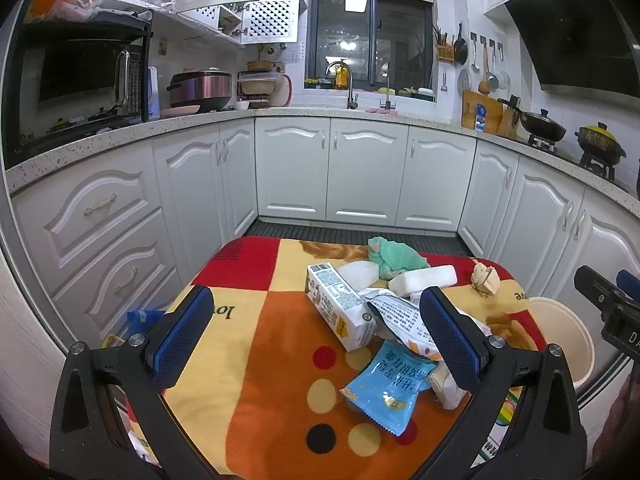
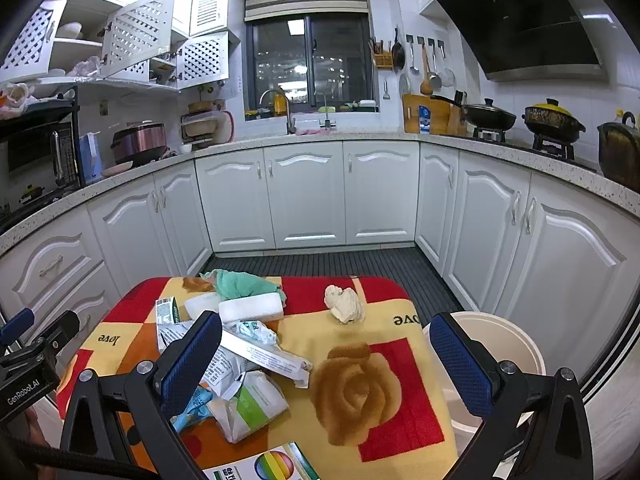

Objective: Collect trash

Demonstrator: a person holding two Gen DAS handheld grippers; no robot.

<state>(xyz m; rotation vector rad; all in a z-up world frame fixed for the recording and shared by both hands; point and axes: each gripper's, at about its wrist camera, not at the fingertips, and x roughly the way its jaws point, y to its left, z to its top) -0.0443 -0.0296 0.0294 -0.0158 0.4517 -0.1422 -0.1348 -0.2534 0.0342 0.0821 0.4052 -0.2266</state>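
Both tongs, left (image 1: pixel 316 332) & right (image 2: pixel 326 356), spread wide, empty, above trash pile (image 1: pixel 372 320); bucket (image 2: pixel 516 344) beside table.

Heaped paper wrappers (image 2: pixel 244 360) and a white milk carton (image 1: pixel 340 308) crowd nine o'clock; the patterned orange-and-yellow cloth (image 2: pixel 372 364) lies bare toward three o'clock.

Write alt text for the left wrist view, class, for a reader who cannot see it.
An open left gripper hovers over a colourful patterned table cover strewn with trash: a milk carton, a blue snack wrapper, a green cloth and crumpled paper. A white bin stands at the table's right, white kitchen cabinets behind.
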